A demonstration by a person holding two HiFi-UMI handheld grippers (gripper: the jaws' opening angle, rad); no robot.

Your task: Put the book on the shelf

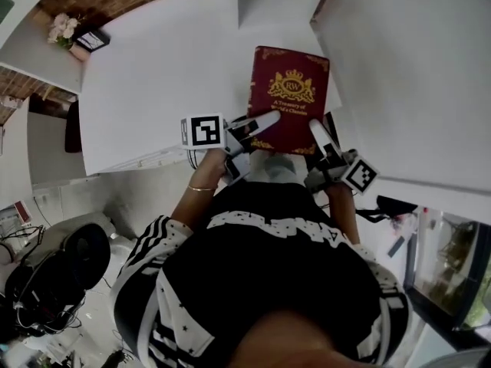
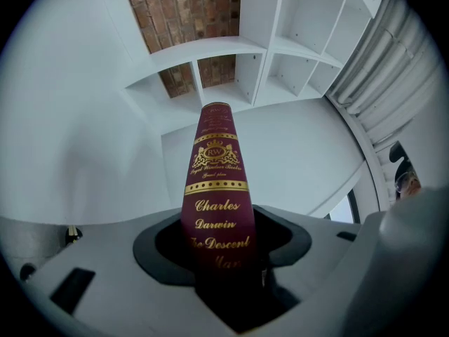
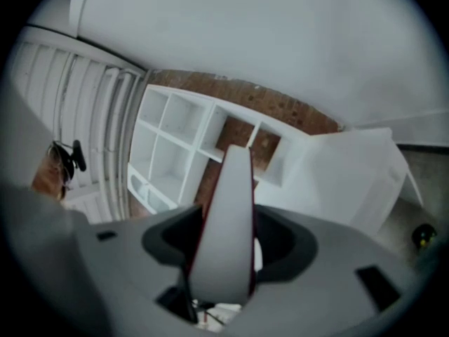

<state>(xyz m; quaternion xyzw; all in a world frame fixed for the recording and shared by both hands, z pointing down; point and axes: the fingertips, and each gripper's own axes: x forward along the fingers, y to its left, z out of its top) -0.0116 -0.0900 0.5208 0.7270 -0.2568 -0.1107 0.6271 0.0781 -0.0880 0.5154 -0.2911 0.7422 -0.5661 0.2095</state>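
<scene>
Maroon book [image 2: 214,188] clamped spine-first in left hand-held gripper [image 1: 259,126].

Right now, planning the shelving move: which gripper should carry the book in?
Likely the left gripper: it clamps the red Darwin book by its spine, so the page edge can enter the white cubby shelf first. The right gripper grips that page edge and would block it.

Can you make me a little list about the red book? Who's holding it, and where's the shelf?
thing: red book with a gold crest on its cover
left gripper: shut on the spine side
right gripper: shut on the white page-edge side
shelf: white shelf ahead, against a brick wall
book in shelf: not yet
underneath: white table
</scene>
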